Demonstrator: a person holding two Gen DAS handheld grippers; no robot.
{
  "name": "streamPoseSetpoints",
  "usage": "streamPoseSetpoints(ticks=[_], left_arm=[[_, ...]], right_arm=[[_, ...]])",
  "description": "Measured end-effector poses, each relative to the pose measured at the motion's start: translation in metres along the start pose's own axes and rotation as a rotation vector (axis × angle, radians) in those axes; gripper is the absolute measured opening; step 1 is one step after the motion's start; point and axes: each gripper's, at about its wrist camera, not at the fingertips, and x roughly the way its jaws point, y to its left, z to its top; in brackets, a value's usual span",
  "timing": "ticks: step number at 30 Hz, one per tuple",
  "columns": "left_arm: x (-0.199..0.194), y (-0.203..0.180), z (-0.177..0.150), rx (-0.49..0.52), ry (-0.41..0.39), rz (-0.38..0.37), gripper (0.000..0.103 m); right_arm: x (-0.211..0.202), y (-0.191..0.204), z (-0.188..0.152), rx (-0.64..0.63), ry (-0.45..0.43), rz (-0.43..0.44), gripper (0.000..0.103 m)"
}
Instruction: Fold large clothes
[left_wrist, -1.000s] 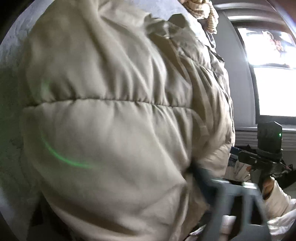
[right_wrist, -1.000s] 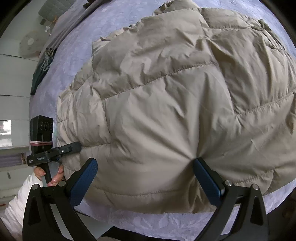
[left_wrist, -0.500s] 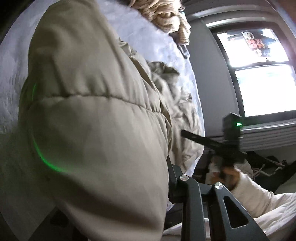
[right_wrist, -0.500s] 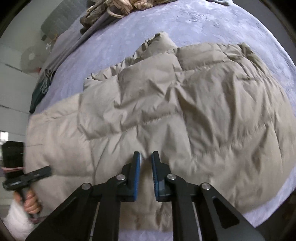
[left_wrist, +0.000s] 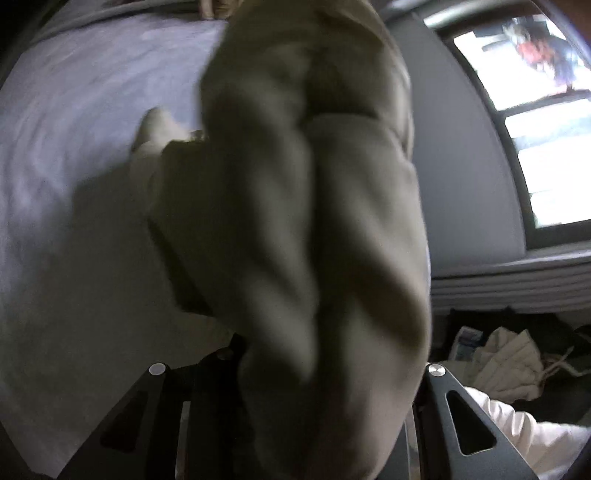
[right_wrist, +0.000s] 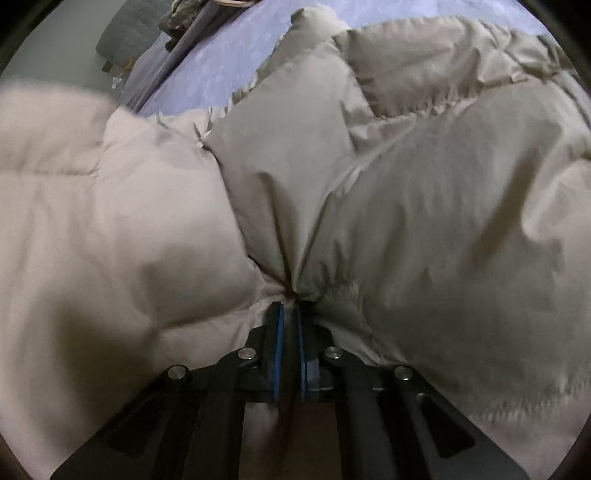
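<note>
A beige quilted puffer jacket (right_wrist: 406, 184) lies spread on a bed with a lavender sheet (right_wrist: 221, 66). My right gripper (right_wrist: 290, 306) is shut on a pinch of the jacket's near edge, and the fabric puckers at the blue pads (right_wrist: 277, 343). In the left wrist view a thick fold of the jacket (left_wrist: 314, 203) hangs, blurred, right in front of the camera, above the sheet (left_wrist: 74, 147). My left gripper (left_wrist: 325, 365) is shut on that fold, and the cloth hides its fingertips. The left part of the jacket (right_wrist: 74, 184) looks raised and blurred in the right wrist view.
A bright window (left_wrist: 546, 147) and a grey wall stand to the right of the bed. Pale clothes (left_wrist: 506, 358) lie heaped on the floor below it. A white sleeve (left_wrist: 535, 435) shows at lower right. More clothes (right_wrist: 184, 14) are piled at the bed's far end.
My right gripper went from wide open to shut and pushed into the jacket's near edge. My left gripper rose with its fold, and the bed sheet now shows beneath.
</note>
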Motion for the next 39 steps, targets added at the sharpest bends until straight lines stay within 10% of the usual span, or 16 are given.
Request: streamPoseSetpoints(ticks=[9, 16, 19, 24, 26, 28, 34, 39], left_arm=[[0.064, -0.075, 0.042, 0.068, 0.132, 0.083, 0.032], [0.138, -0.101, 0.067, 0.106, 0.269, -0.114, 0.084], [0.159, -0.095, 0.070, 0.089, 0.264, -0.161, 0.084], [0.176, -0.088, 0.063, 0.115, 0.235, -0.165, 0.084], [0.175, -0.093, 0.049, 0.148, 0.224, -0.145, 0.084], [0.178, -0.108, 0.053, 0.164, 0.210, -0.130, 0.084], [0.199, -0.169, 0.064, 0.218, 0.150, -0.074, 0.084], [0.136, -0.164, 0.067, 0.320, -0.087, 0.050, 0.084]], right_arm=[[-0.083, -0.068, -0.011, 0.101, -0.080, 0.101, 0.005], [-0.141, -0.128, -0.050, 0.220, -0.182, 0.101, 0.009], [-0.155, -0.147, -0.063, 0.274, -0.207, 0.097, 0.009], [-0.199, -0.167, -0.098, 0.314, -0.271, 0.067, 0.019], [-0.222, -0.166, -0.112, 0.295, -0.317, 0.090, 0.060], [-0.239, -0.152, -0.125, 0.256, -0.361, 0.129, 0.075], [-0.228, -0.084, -0.119, 0.131, -0.327, 0.209, 0.081], [-0.192, -0.062, -0.089, 0.131, -0.296, 0.062, 0.081]])
